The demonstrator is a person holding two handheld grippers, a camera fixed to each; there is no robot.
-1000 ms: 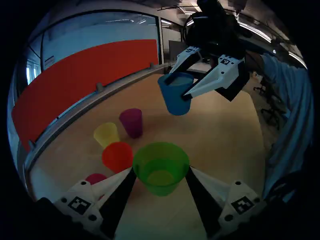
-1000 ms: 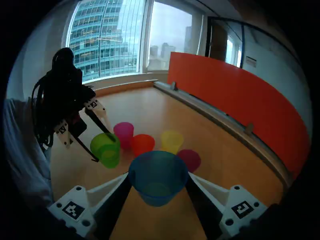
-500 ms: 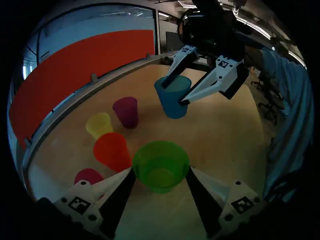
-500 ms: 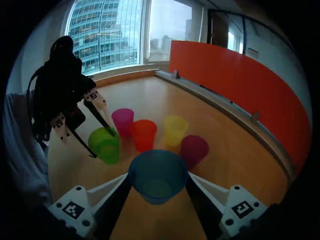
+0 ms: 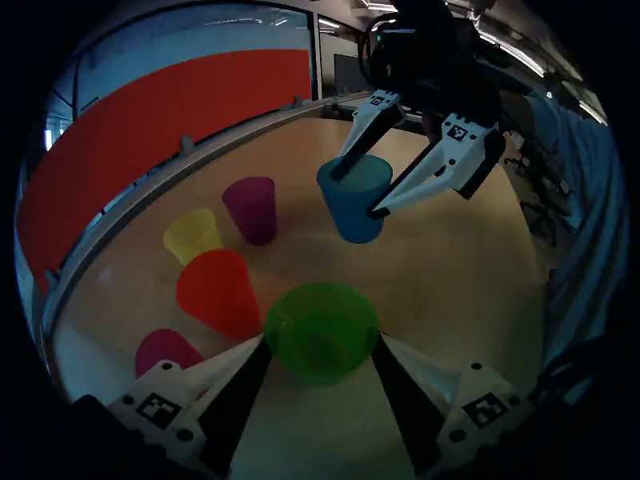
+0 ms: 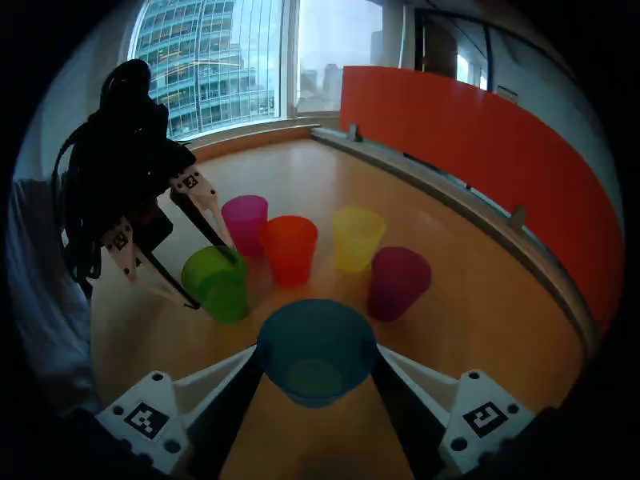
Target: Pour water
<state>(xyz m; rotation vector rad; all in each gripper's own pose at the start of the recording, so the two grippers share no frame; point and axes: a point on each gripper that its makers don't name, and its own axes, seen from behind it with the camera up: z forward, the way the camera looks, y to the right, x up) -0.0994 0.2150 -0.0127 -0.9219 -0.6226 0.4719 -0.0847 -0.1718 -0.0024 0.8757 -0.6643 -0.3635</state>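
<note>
Nearest us in the left gripper view, our left gripper (image 5: 320, 339) pinches the green cup (image 5: 322, 328) between its fingers. Just left of it the pink cup (image 5: 164, 350) and the red cup (image 5: 216, 290) stand on the surface (image 5: 448, 264). The yellow cup (image 5: 190, 234) and the purple cup (image 5: 251, 210) stand farther off. Beyond them, to the right, our right gripper (image 5: 357, 192) squeezes the blue cup (image 5: 352, 210) from both sides, slightly tilted. An orange panel (image 5: 160, 120) runs along the far left edge.

Left claw (image 5: 320, 342) and right claw (image 6: 316, 350): white fingers (image 5: 204, 376), black inner faces, square fiducial markers (image 5: 158, 410), black housing (image 6: 120, 176), cables (image 6: 70, 208). Light-blue sleeve (image 5: 580, 192).
</note>
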